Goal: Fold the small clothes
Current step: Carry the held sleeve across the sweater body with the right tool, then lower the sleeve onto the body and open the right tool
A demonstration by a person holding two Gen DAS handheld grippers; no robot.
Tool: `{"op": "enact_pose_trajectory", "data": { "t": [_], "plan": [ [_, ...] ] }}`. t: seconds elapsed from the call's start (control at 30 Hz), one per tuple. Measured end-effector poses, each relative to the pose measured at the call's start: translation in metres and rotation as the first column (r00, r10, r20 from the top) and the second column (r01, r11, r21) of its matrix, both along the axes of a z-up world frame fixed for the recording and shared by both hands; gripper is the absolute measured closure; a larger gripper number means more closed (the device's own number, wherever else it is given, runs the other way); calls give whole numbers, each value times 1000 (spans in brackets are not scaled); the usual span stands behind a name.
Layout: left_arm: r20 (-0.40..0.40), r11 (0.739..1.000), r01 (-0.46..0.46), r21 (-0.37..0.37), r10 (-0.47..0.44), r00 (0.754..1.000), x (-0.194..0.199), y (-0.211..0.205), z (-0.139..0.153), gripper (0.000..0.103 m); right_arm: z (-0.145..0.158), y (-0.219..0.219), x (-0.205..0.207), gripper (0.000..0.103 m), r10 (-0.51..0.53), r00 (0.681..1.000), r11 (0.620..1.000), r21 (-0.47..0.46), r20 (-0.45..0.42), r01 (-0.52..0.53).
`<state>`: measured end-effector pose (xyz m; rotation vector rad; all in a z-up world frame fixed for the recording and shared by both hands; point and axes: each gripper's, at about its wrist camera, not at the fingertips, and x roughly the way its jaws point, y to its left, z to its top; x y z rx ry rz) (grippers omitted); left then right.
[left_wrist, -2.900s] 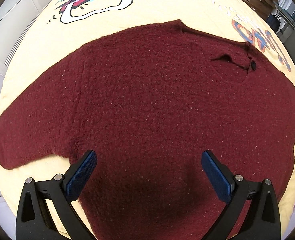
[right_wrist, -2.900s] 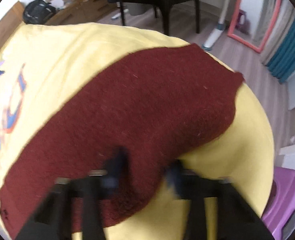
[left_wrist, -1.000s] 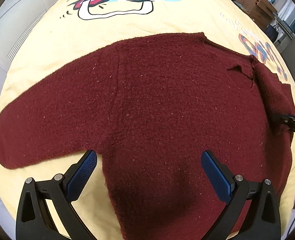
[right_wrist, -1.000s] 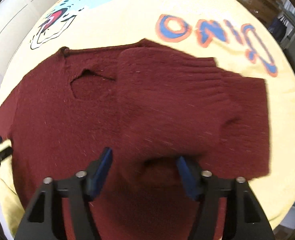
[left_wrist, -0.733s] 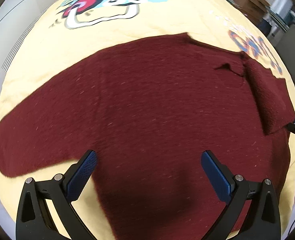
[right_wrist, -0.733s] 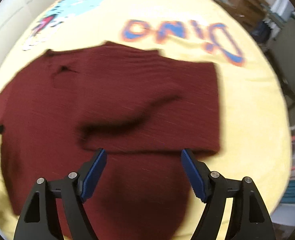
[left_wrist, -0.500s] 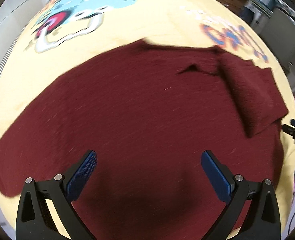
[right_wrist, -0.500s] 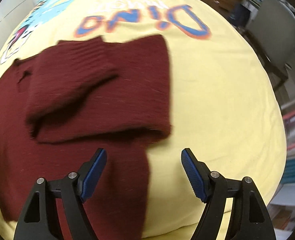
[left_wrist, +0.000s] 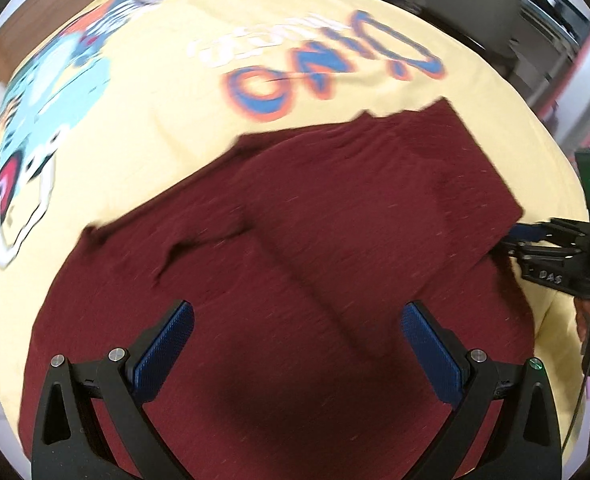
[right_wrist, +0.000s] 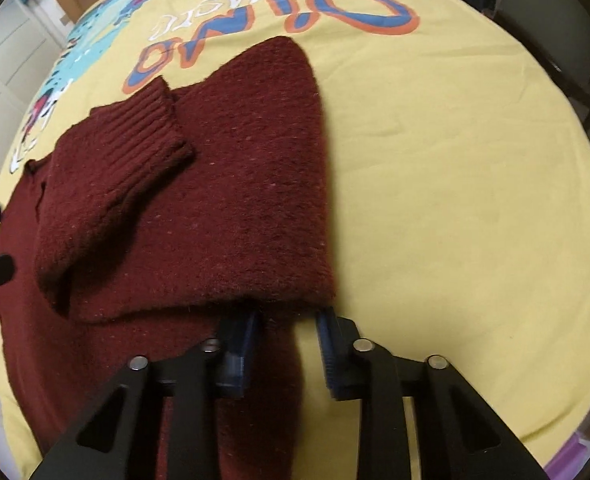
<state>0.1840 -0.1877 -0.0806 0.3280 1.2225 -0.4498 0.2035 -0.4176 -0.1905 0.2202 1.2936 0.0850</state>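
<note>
Sweater (right_wrist: 231, 184) lies flat on the yellow bedspread (right_wrist: 455, 160), sleeve folded inward; right gripper (right_wrist: 287, 344), jaws partly apart, straddles its side edge, while left gripper (left_wrist: 295, 344) hovers wide open over the body.

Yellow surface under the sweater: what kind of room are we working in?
Probably a bedroom: the maroon sweater lies on a yellow cartoon-printed bedsheet, with white cupboard doors beside it.
</note>
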Motion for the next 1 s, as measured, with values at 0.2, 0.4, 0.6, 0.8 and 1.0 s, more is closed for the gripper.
{"op": "enact_pose_trajectory", "data": {
  "t": [0.2,0.4,0.6,0.8,1.0],
  "plan": [
    [-34,993,106,44,-104,994,4,-46,-20,1,-3,-5,-3,76,-6,1000,999,34,-6,6],
    [-72,978,153,140,-144,987,14,-72,-56,1,-6,-2,-1,75,-3,1000,999,37,-13,3],
    [-54,975,126,186,-117,992,30,-79,-75,20,-5,2,0,76,6,1000,1000,14,-16,-5],
    [-57,985,53,161,-44,997,54,-59,-69,89,-4,8,3,76,-1,1000,1000,-2,-13,1],
    [-12,995,-86,46,86,996,61,1,-40,89,3,9,-2,80,-4,1000,1000,-5,-12,4]
  ]
}}
